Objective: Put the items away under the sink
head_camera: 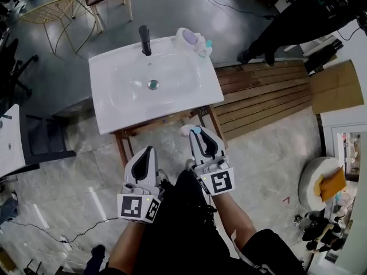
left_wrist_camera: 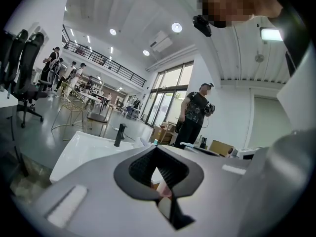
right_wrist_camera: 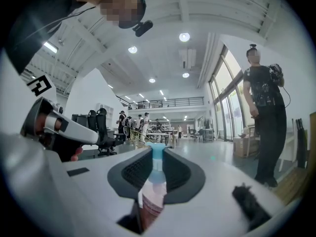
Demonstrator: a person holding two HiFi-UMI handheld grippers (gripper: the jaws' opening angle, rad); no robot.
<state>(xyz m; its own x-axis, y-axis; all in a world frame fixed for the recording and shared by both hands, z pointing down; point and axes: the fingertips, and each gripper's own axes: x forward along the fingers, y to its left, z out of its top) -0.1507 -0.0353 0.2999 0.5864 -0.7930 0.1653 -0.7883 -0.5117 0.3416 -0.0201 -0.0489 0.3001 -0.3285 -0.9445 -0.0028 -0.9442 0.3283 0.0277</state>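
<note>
The right gripper point(head_camera: 202, 135) point(right_wrist_camera: 157, 154) pinches a small bottle point(head_camera: 192, 131) point(right_wrist_camera: 151, 195) between its dark ribbed pads. The jaws stand only partly apart, pressed on the bottle's sides. Its pale blue cap pokes out past the jaw tips, and its pinkish body runs back between the pads. In the head view, this gripper and the bottle sit just in front of the sink point(head_camera: 114, 105), at the front edge near its right corner and above the wooden stand point(head_camera: 123, 145) that carries the sink.

The left gripper point(head_camera: 150, 149) point(left_wrist_camera: 156, 146) sits beside it, also just in front of the sink's front edge. Its jaw tips are pressed together, leaving only the hollow between the pads. A white and pinkish patch shows through that hollow, and I cannot tell what it is. No item sticks out of these jaws in the head view.

On the sink's back right corner stand a lilac-topped white container point(head_camera: 187, 37) and a small teal-capped bottle point(head_camera: 205, 48), close together. Both are right of the black faucet point(head_camera: 145, 40).
</note>
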